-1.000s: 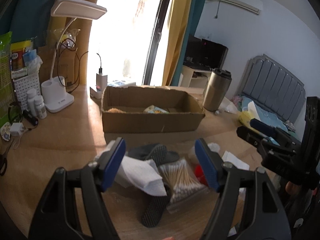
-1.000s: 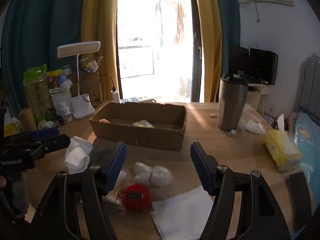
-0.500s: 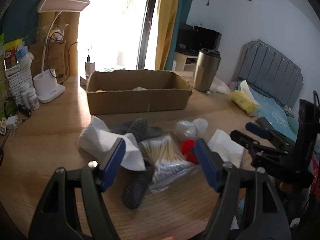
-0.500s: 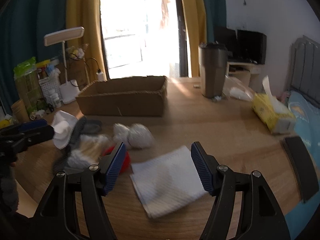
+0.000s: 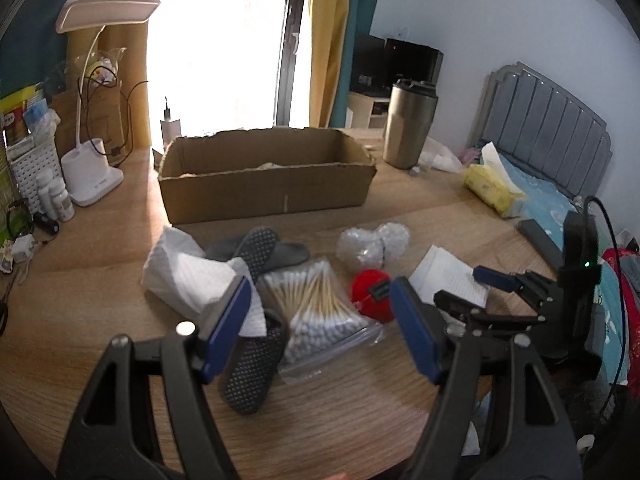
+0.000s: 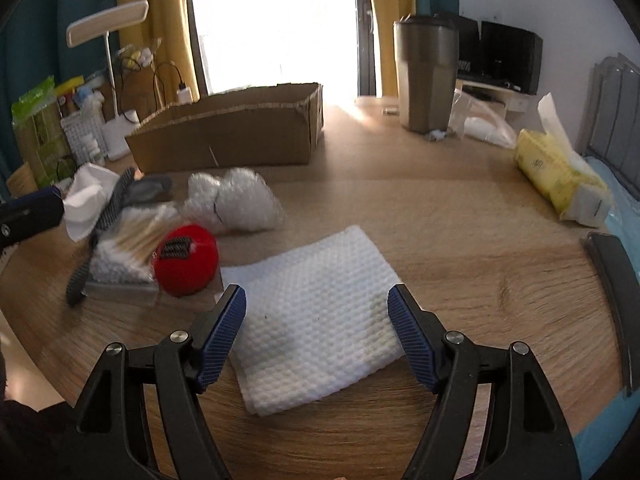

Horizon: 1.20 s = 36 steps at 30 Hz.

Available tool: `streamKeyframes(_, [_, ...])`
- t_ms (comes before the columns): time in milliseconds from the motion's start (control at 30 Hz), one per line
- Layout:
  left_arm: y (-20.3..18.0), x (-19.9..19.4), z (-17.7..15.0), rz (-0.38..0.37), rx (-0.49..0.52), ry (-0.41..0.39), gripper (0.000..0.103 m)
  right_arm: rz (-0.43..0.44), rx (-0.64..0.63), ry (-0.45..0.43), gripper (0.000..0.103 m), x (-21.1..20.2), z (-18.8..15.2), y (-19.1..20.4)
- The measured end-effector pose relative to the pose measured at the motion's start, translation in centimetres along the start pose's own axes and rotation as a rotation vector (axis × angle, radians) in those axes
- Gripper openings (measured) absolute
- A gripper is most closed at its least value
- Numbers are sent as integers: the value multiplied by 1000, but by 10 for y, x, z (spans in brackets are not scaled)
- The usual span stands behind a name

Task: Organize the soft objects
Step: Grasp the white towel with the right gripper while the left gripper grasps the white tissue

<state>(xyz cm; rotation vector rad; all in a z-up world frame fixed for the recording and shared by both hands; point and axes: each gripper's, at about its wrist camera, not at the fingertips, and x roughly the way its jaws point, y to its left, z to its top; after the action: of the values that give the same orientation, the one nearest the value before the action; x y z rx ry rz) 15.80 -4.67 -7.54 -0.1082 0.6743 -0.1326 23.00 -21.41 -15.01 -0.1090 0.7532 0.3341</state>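
So this looks pretty early in the job. The cardboard box sits well beyond both sets of fingers and seems to have only a thing or two inside (can't make out what), while most of the soft stuff is out on the table.

Right gripper has its fingers spread wide and holds nothing. The folded white cloth lies right between them, so my guess is that's the next pick.

Left gripper is wide open and empty too. Just ahead of its fingers is the pile: a bag of cotton swabs, a grey slipper by the left finger with a crumpled white tissue draped over part of it, a red ball near the right finger, and two bubble-wrap bundles further out.

Stuff around: steel tumbler and yellow tissue pack off to the right, desk lamp to the left. Nothing really blocks the way to the box, but the pile is tangled, so grabbing one piece may drag its neighbours.
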Motion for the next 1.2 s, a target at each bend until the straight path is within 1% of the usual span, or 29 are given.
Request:
streamKeyframes(233, [2,3,0,5,-6,6,73,-50,-67,-12,78,3,-4,9])
streamKeyframes(333, [5,2,-1,4,-9,5,73,-60,-69,-28,78,3,-5,10])
streamKeyframes(433, [9,0,-2,6,-16,2,73,-63,-69,-24,77,4,-5,10])
streamKeyframes(467, [11,-1,-2,7,-18,0,73,-58,-70,-22,74,4,-4,9])
streamKeyframes(500, [13,-1,-2,8,-21,-2,73,-49,-79,-19,65,3,-4,10])
streamKeyframes(533, [14,-2,-3,9,-24,-3,73,-39,-89,-16,61,3,-3,14])
streamKeyframes(600, [19,-4,-3,11,-31,-8,73,-25,-106,-9,37,3,-2,20])
streamKeyframes(633, [22,-6,-3,13,-37,-10,73,-19,-111,-7,32,3,-1,23])
streamKeyframes(700, [27,-7,-3,16,-46,-14,73,-4,-117,5,14,4,1,28])
streamKeyframes(733, [30,-8,-3,18,-51,-16,73,5,-117,12,11,5,3,30])
streamKeyframes(800, [37,-10,-3,26,-65,-22,73,17,-111,11,10,4,6,32])
streamKeyframes(900, [49,-11,-2,40,-88,-26,73,24,-109,-13,10,-3,12,34])
streamKeyframes(1100, [79,-9,0,66,-152,-32,73,2,-118,-56,10,-13,33,39])
streamKeyframes(1200, [96,-4,3,90,-184,-28,73,-8,-111,-71,10,-15,41,39])
